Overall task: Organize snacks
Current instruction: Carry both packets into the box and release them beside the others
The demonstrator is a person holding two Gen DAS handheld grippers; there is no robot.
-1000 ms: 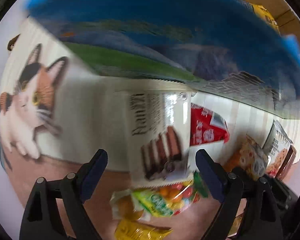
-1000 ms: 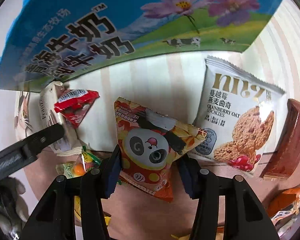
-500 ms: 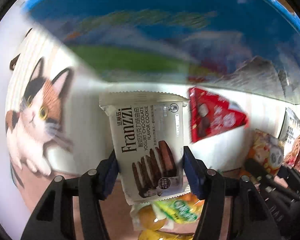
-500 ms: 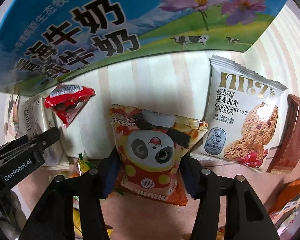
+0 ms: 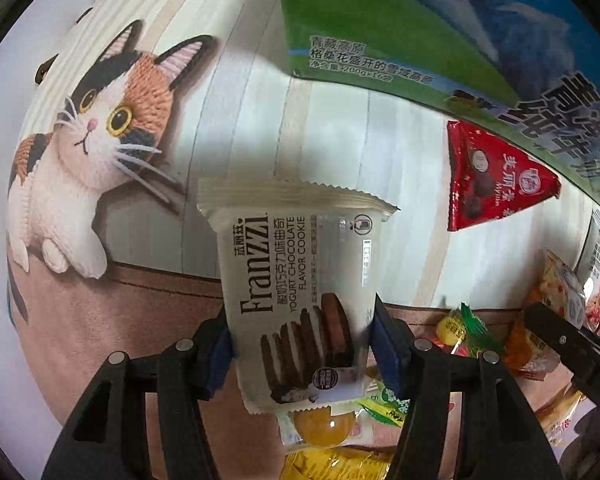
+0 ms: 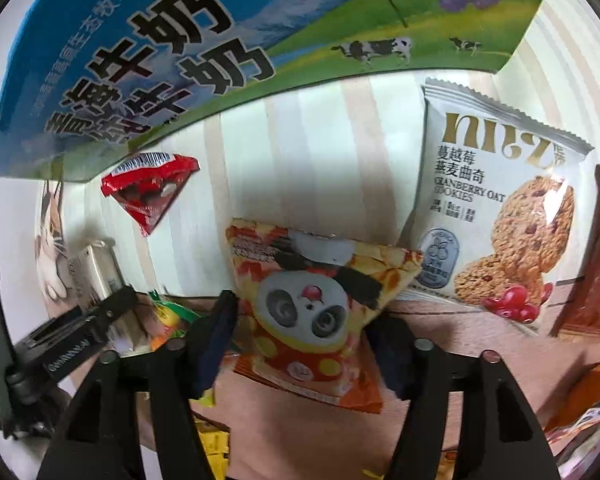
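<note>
1. Left gripper (image 5: 302, 354): jaws closed against both sides of the Franzzi cookie pack (image 5: 300, 300), gripped at its lower half, top seam pointing away. Looks lifted off the surface; contact underneath can't be seen.
2. Right gripper (image 6: 300, 340): jaws pinched on the panda snack bag (image 6: 314, 304), bag crumpled between them.
3. Surface is a cat-print mat (image 5: 80, 128), striped and pink.
4. Near the far edge lie the red triangular packet (image 6: 150, 190), the cranberry oat cookie bag (image 6: 500, 232) and a brown bar (image 6: 598, 256), loosely in a row. Looks like sorted pieces, but that's my reading.
5. Still loose: a heap of small sweets, including an orange jelly cup (image 5: 324, 428) and yellow wrappers (image 5: 336, 464), right under the left gripper, and more wrappers at the right margin. Judgement: early to midway, two packs in hand, pile untouched.
6. Container: the milk carton box (image 6: 180, 40) stands at the far edge of the mat. Its inside is not visible, so contents unknown.
</note>
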